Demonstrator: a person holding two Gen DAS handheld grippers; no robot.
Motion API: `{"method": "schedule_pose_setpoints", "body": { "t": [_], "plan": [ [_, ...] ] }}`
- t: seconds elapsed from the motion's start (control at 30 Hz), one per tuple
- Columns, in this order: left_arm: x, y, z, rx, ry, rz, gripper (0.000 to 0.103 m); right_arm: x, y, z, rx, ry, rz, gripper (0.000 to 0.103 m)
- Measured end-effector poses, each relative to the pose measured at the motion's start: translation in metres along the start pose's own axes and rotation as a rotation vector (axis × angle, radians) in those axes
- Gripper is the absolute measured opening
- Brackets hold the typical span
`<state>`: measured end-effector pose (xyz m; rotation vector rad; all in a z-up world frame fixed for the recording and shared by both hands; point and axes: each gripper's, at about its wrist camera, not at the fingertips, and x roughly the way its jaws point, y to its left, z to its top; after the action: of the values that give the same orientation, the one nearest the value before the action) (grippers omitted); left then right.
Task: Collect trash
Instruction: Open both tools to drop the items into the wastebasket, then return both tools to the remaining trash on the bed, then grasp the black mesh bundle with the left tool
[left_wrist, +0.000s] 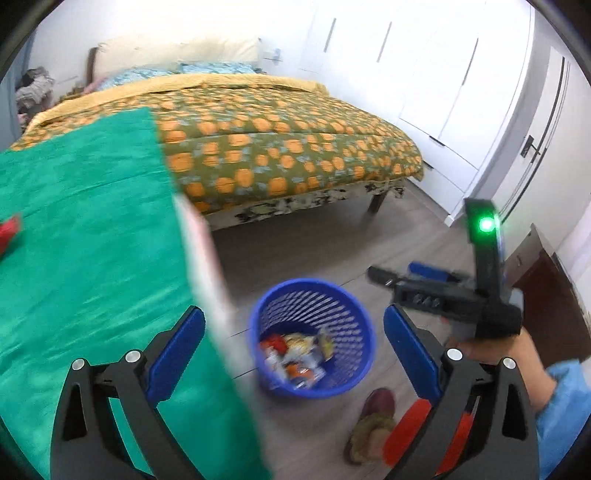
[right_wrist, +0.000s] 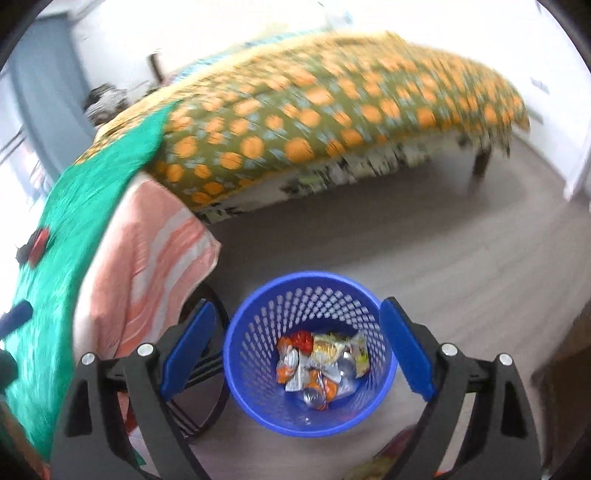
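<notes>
- While both grippers hung over the floor beside the table, the round blue plastic mesh wastebasket (right_wrist: 309, 354) stood upright on the grey wood-look floor (right_wrist: 424, 251), just off the table's corner.
- Crumpled snack wrappers in silver, orange, red and yellow (right_wrist: 321, 365) lay heaped in the bottom of the basket.
- The right gripper (right_wrist: 297, 347) pointed down at the basket, its blue-padded jaws spread wide with nothing between the pads; the basket showed in the gap, below them.
- The left gripper (left_wrist: 293, 350) was likewise released, jaws wide apart and empty, one finger over the table edge, the other over the floor.
- From the left wrist view, the right gripper (left_wrist: 402, 275) appeared at the right, held by a hand (left_wrist: 517, 354) in a blue sleeve (left_wrist: 565, 402).
- A green cloth (left_wrist: 81, 229) covered the table, with a pink-and-white striped cloth (right_wrist: 155, 258) hanging beneath it at the corner.
- A small red item (left_wrist: 9, 230) lay on the green cloth, well apart from the basket; it was too blurred to identify.
- A bed with an olive spread dotted in orange (left_wrist: 280, 147) stood beyond the basket.
- A brown slipper (left_wrist: 371, 424) rested on the floor near the basket.
</notes>
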<state>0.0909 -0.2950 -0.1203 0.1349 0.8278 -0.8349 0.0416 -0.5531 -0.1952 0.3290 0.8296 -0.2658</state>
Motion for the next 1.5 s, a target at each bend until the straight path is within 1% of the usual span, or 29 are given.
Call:
{"method": "schedule_pose_setpoints", "body": {
  "t": [0.1,0.17,0.27,0.37,0.47,0.5,0.63,0.67,0.8,0.93,1.03,1.13,1.17,1.2,1.27,1.33,1.37,1.4,1.43,1.47,1.5],
  "plan": [
    [-0.035,0.038,-0.024,-0.03,0.003,0.046,0.096,-0.015,0.034,-0.013,-0.083,-0.036,0.005,0.089],
    [-0.058,0.068,-0.042,-0.064,-0.001,0.091,0.096,-0.023,0.067,-0.023,-0.153,-0.051,0.022,0.09],
    [-0.088,0.114,-0.065,-0.12,-0.007,0.176,0.096,-0.035,0.116,-0.033,-0.24,-0.061,0.066,0.09],
    [-0.111,0.159,-0.082,-0.186,-0.001,0.238,0.096,-0.043,0.178,-0.039,-0.323,-0.059,0.122,0.09],
    [-0.129,0.2,-0.092,-0.224,0.008,0.322,0.096,-0.04,0.236,-0.04,-0.376,-0.035,0.17,0.09],
    [-0.134,0.213,-0.095,-0.232,0.011,0.35,0.096,-0.036,0.261,-0.038,-0.389,-0.026,0.189,0.09],
    [-0.146,0.255,-0.1,-0.253,0.035,0.436,0.096,-0.014,0.336,-0.034,-0.445,-0.007,0.219,0.09],
    [-0.148,0.264,-0.102,-0.26,0.042,0.446,0.096,-0.006,0.355,-0.035,-0.464,0.004,0.224,0.09],
    [-0.157,0.297,-0.099,-0.29,0.04,0.454,0.096,0.025,0.397,-0.041,-0.54,0.036,0.2,0.09],
    [-0.156,0.328,-0.075,-0.296,0.014,0.445,0.098,0.043,0.405,-0.047,-0.55,0.099,0.205,0.09],
    [-0.149,0.357,-0.042,-0.304,-0.017,0.436,0.098,0.047,0.403,-0.045,-0.536,0.121,0.212,0.093],
    [-0.137,0.389,-0.001,-0.332,-0.059,0.365,0.098,0.047,0.403,-0.047,-0.536,0.124,0.21,0.093],
    [-0.128,0.4,0.013,-0.347,-0.054,0.318,0.098,0.048,0.403,-0.047,-0.535,0.125,0.209,0.093],
    [-0.118,0.411,0.025,-0.359,-0.032,0.275,0.098,0.047,0.403,-0.047,-0.536,0.125,0.209,0.094],
    [-0.093,0.432,0.045,-0.399,0.033,0.224,0.097,0.046,0.403,-0.046,-0.536,0.126,0.205,0.094],
    [-0.069,0.45,0.057,-0.443,0.088,0.18,0.097,0.046,0.403,-0.047,-0.534,0.127,0.205,0.094],
    [-0.061,0.455,0.058,-0.454,0.099,0.164,0.097,0.046,0.403,-0.047,-0.534,0.127,0.204,0.094],
    [-0.054,0.459,0.061,-0.462,0.106,0.155,0.096,0.046,0.403,-0.047,-0.534,0.126,0.204,0.094],
    [-0.049,0.46,0.063,-0.463,0.107,0.149,0.092,0.045,0.401,-0.047,-0.534,0.126,0.204,0.094],
    [-0.044,0.458,0.062,-0.457,0.108,0.138,0.076,0.045,0.401,-0.047,-0.533,0.126,0.203,0.094],
    [-0.041,0.458,0.063,-0.45,0.114,0.127,0.054,0.046,0.401,-0.047,-0.534,0.127,0.202,0.095]
  ]
}}
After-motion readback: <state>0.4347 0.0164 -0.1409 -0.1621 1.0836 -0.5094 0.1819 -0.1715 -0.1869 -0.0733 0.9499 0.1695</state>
